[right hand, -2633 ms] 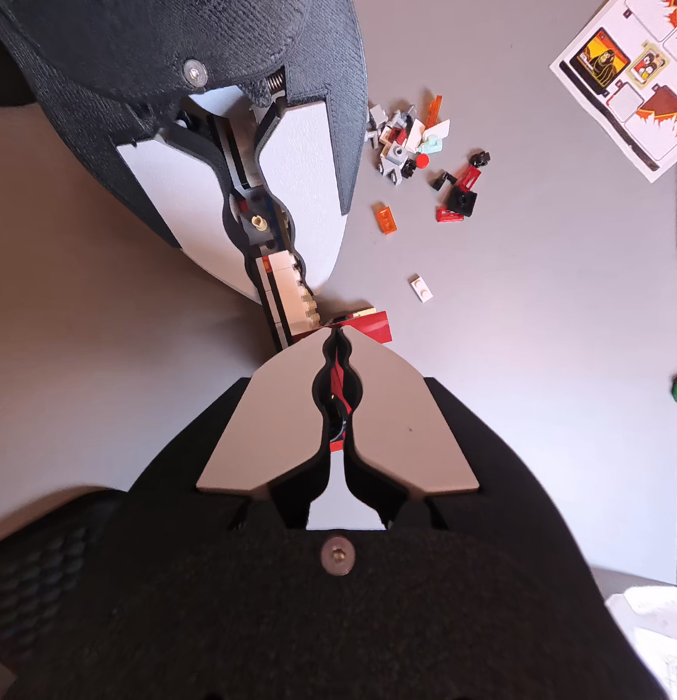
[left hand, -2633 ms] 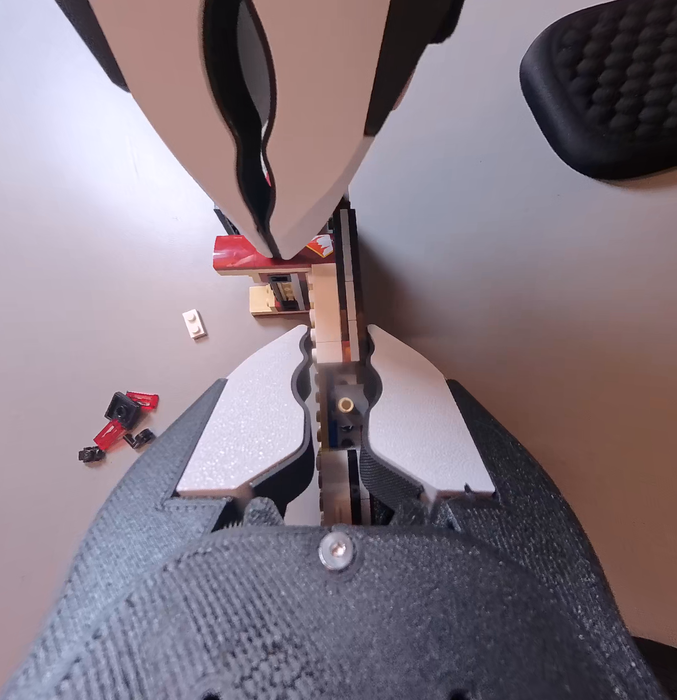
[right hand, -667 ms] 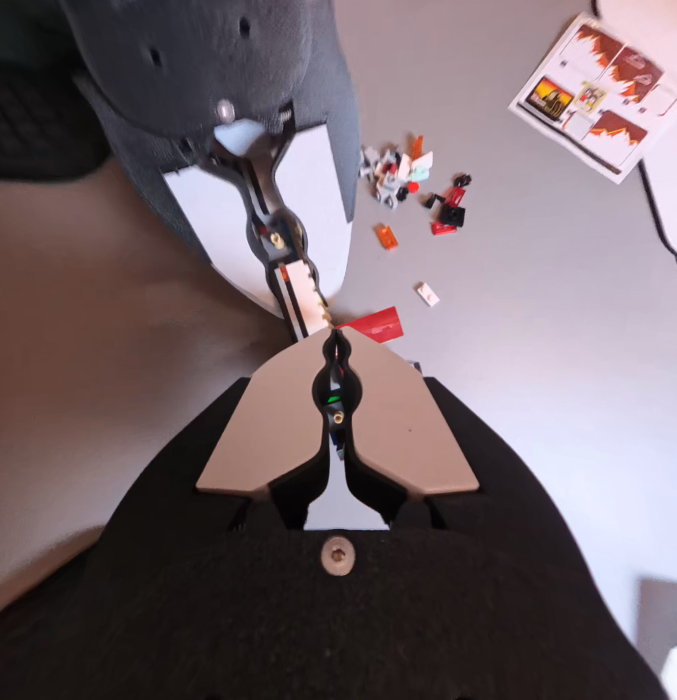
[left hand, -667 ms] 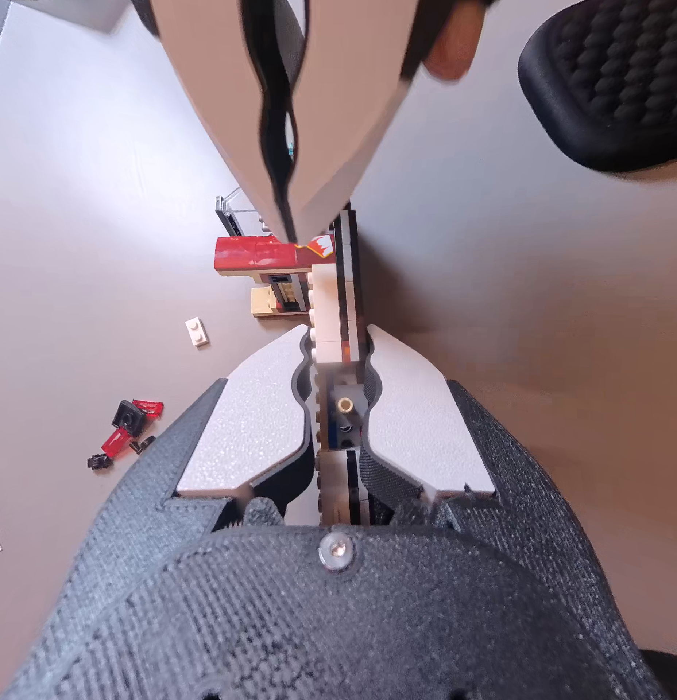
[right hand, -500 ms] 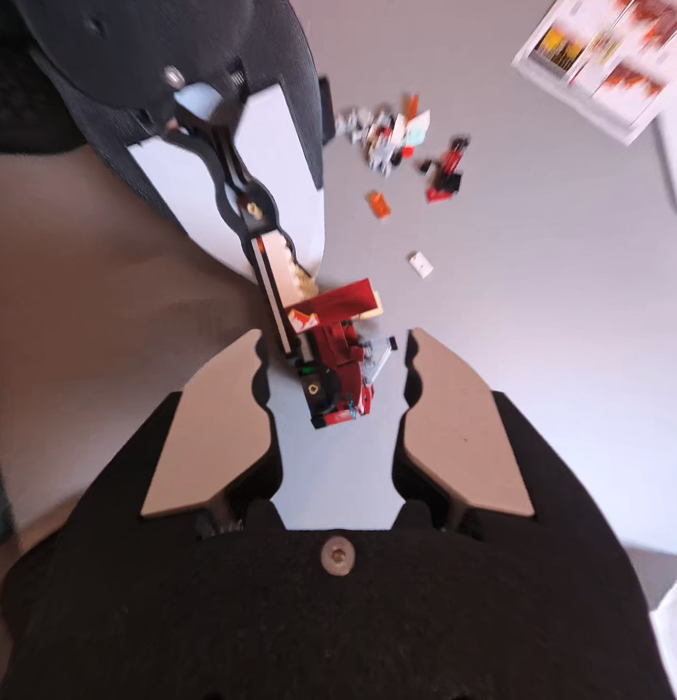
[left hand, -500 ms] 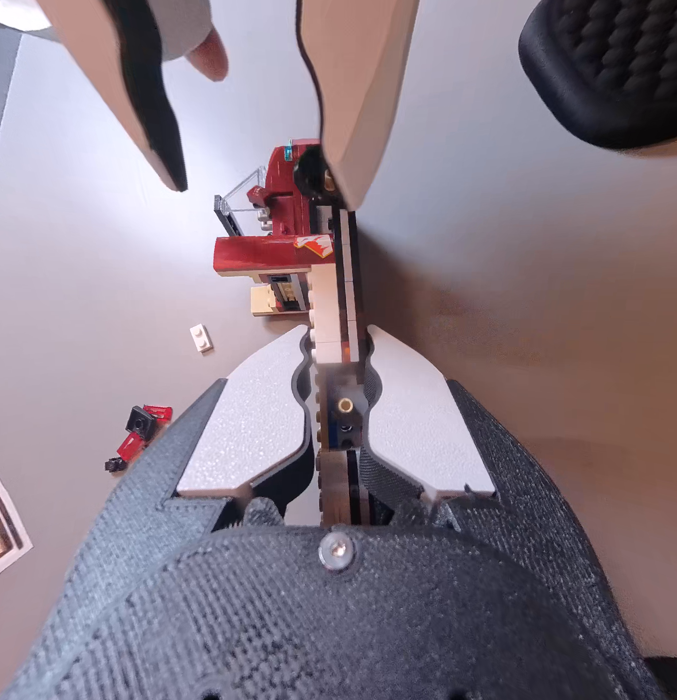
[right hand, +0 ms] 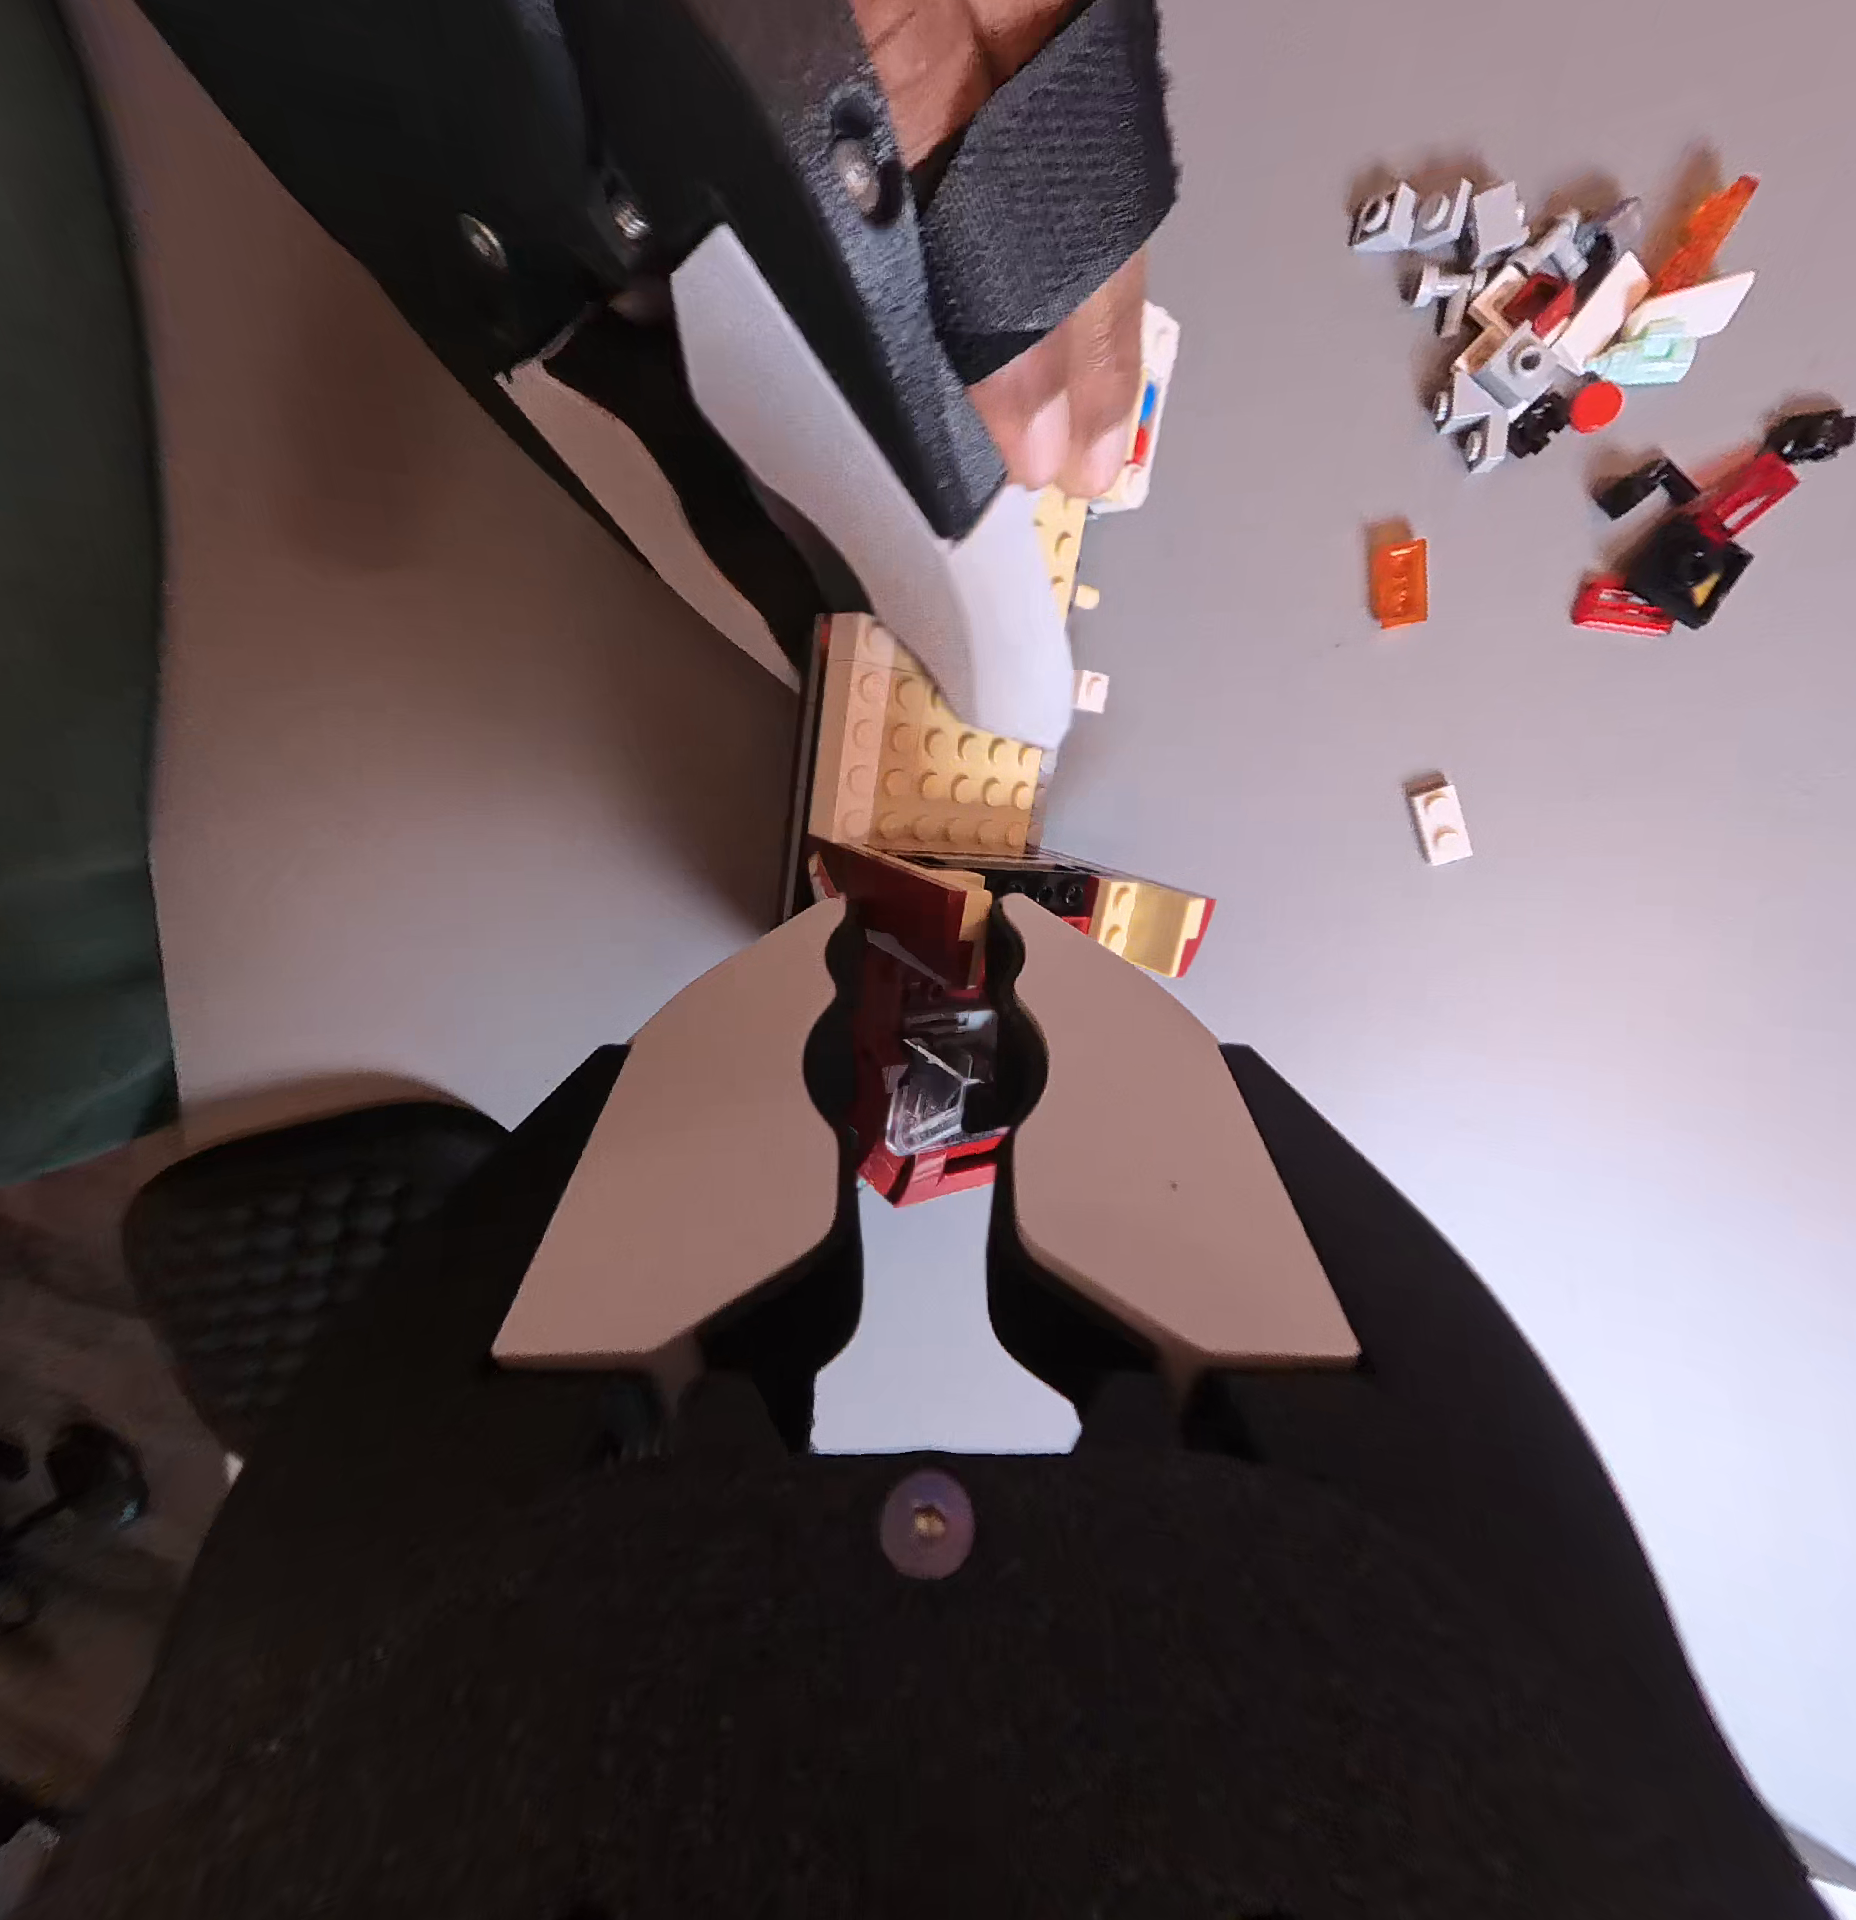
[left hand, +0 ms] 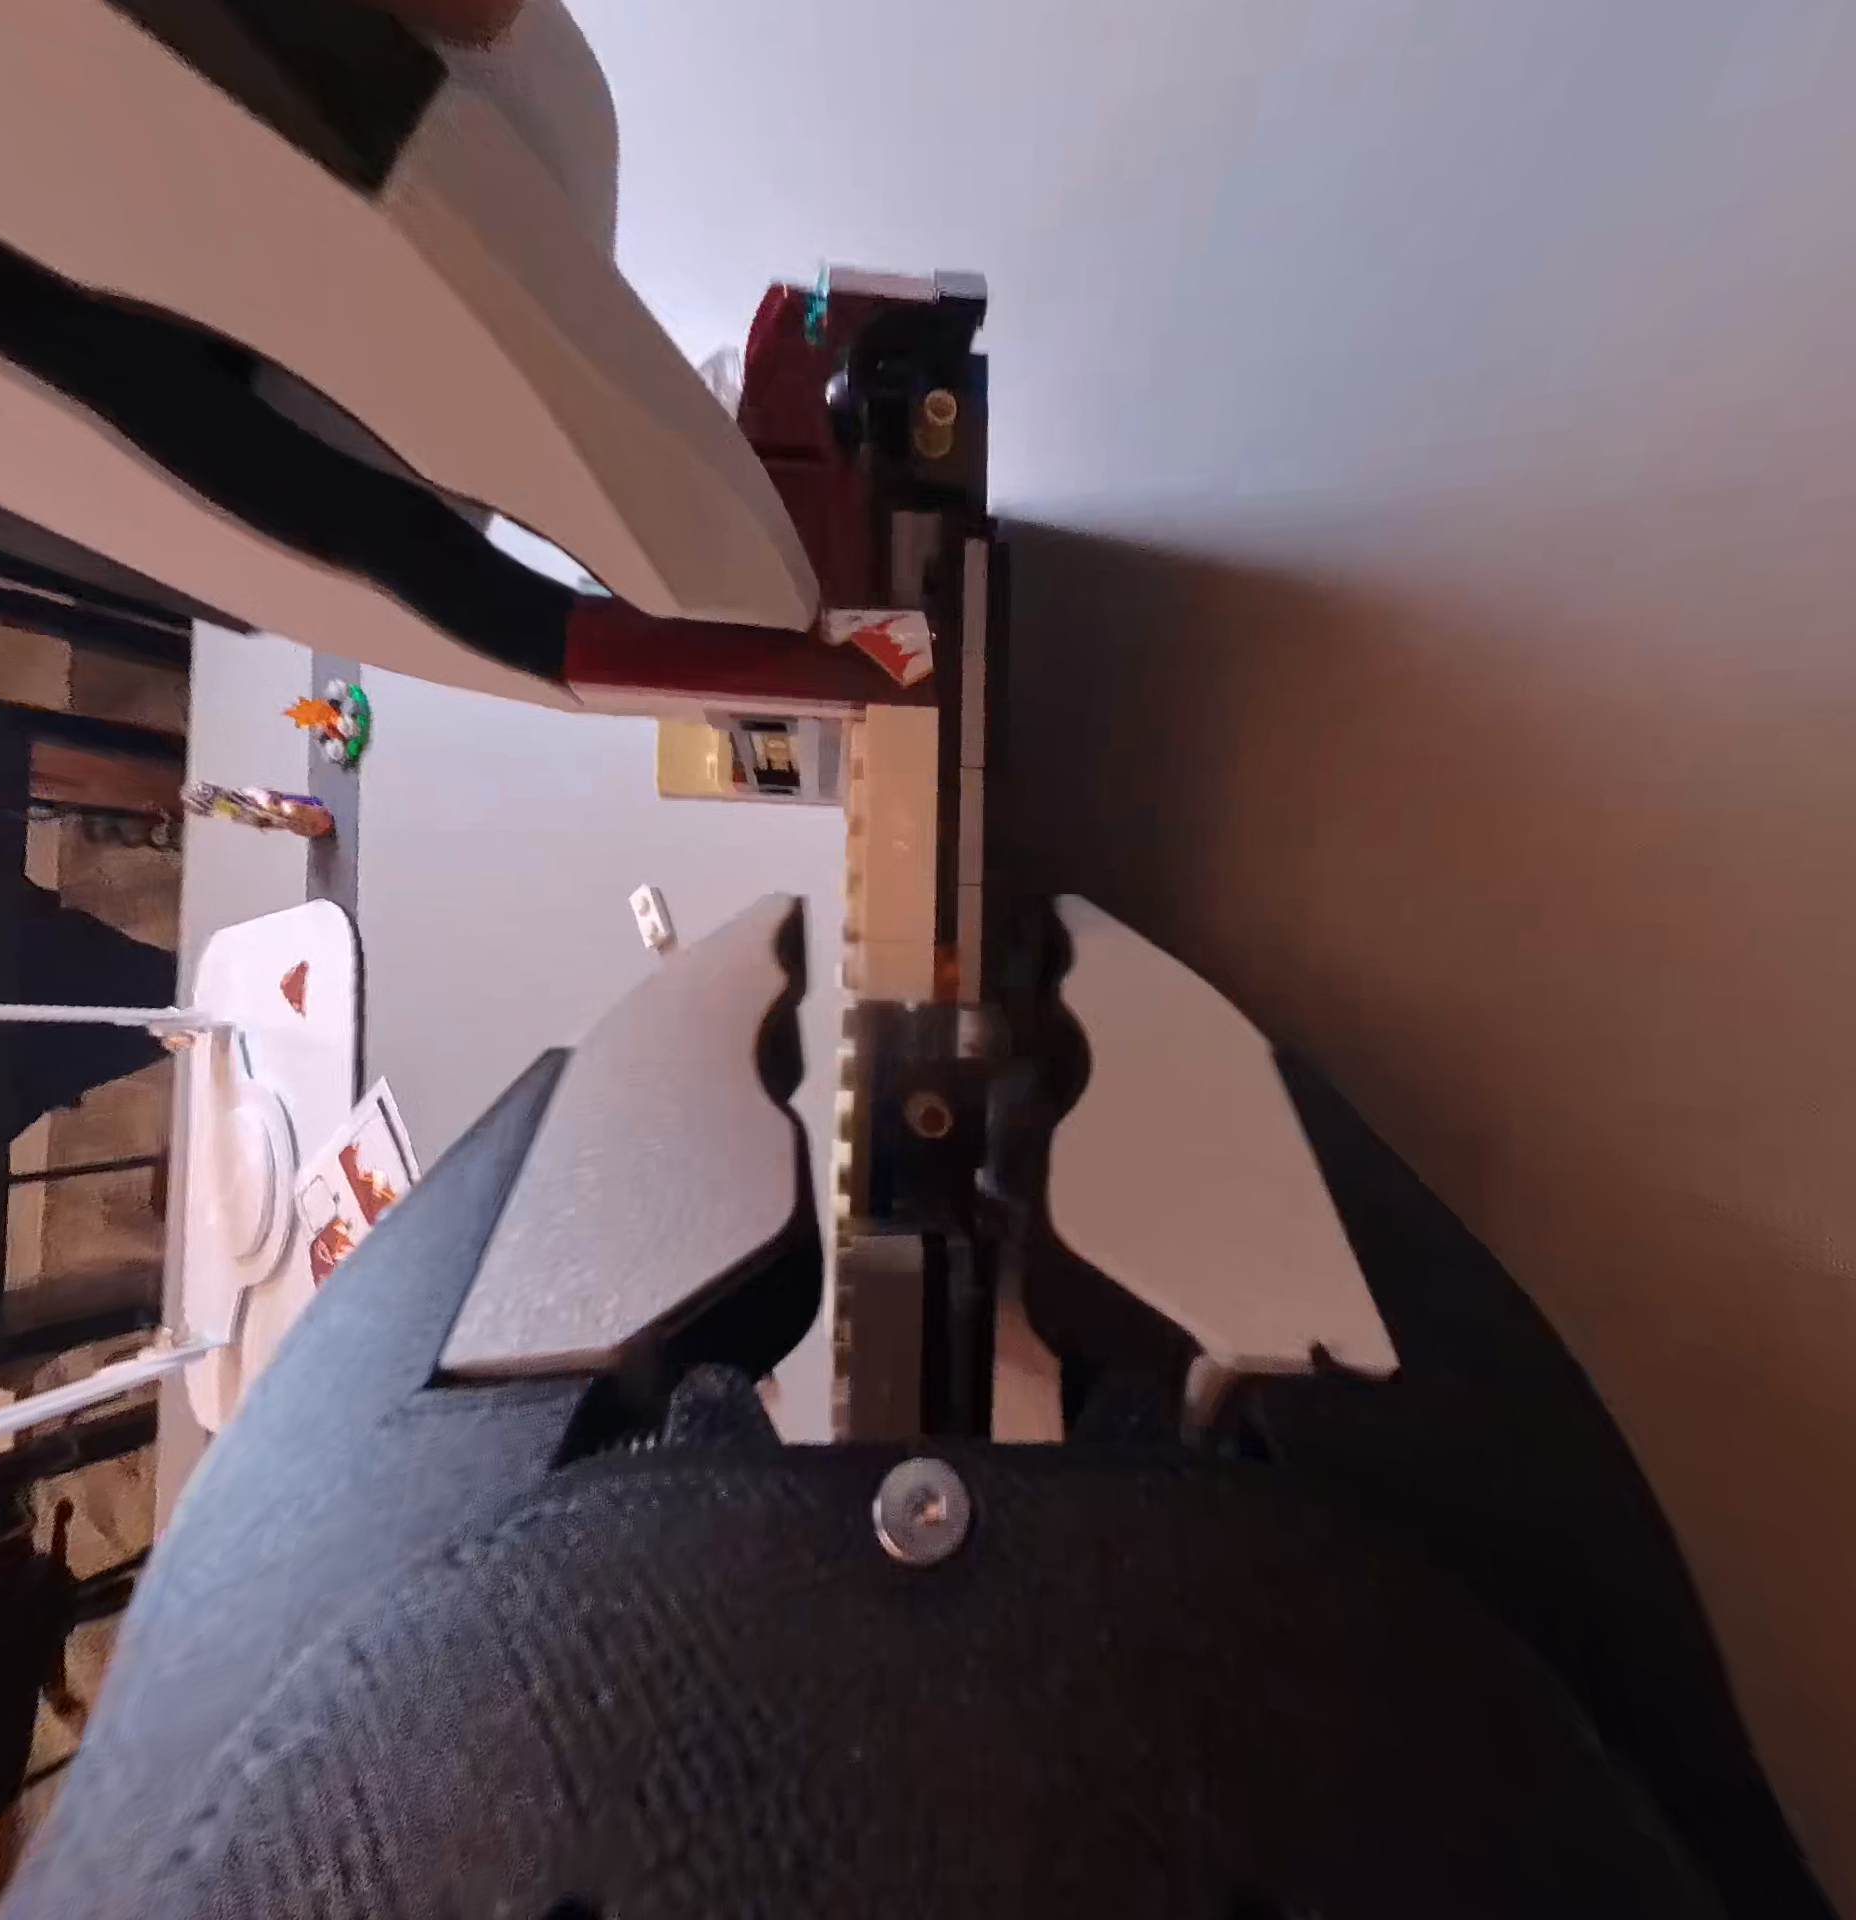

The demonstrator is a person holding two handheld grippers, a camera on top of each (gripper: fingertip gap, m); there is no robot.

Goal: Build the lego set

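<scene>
Model [right hand: 934, 831] gripped at both ends, open table [right hand: 1526, 1039] alongside.

A pale grey tabletop [right hand: 1526, 1039] fills most of the room's view. A black mesh chair seat [right hand: 280, 1226] sits beyond its near edge. At the far side lies a white rounded board [left hand: 280, 1091], partly over a printed sheet [left hand: 358, 1184].
</scene>
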